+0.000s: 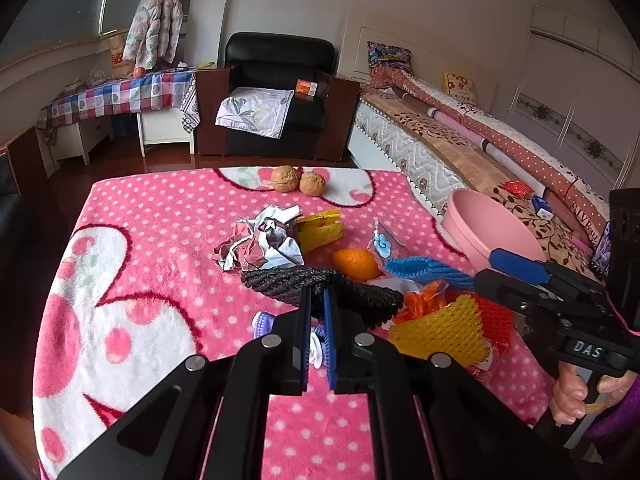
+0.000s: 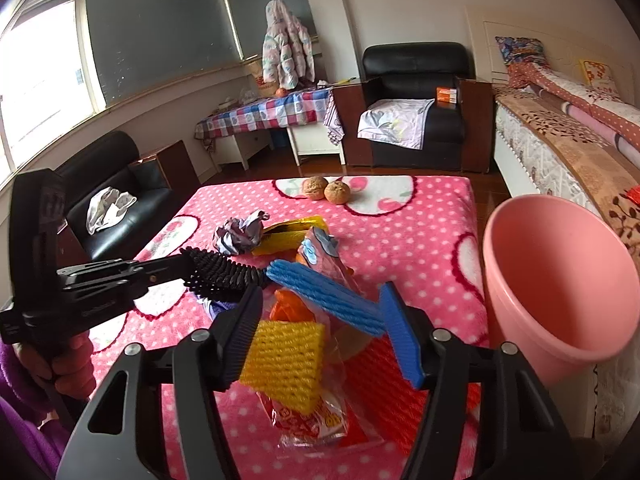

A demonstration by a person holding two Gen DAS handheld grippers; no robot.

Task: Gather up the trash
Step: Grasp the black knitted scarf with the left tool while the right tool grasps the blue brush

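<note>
My left gripper (image 1: 317, 298) is shut on a black foam net (image 1: 324, 286), held just above the pink dotted table cover (image 1: 160, 220); the net also shows in the right wrist view (image 2: 224, 274). My right gripper (image 2: 320, 304) is open, its fingers on either side of a blue foam net (image 2: 324, 294) and above a yellow foam net (image 2: 286, 362). A pink bin (image 2: 560, 292) stands at the table's right edge. Crumpled paper (image 1: 264, 242), a yellow wrapper (image 1: 320, 230), an orange (image 1: 354, 264) and snack wrappers (image 2: 316, 420) lie around.
Two walnuts (image 1: 298, 182) sit at the table's far edge. A bed (image 1: 460, 140) runs along the right, close behind the bin. A black armchair (image 1: 276, 96) and a side table with a checked cloth (image 1: 120, 96) stand beyond.
</note>
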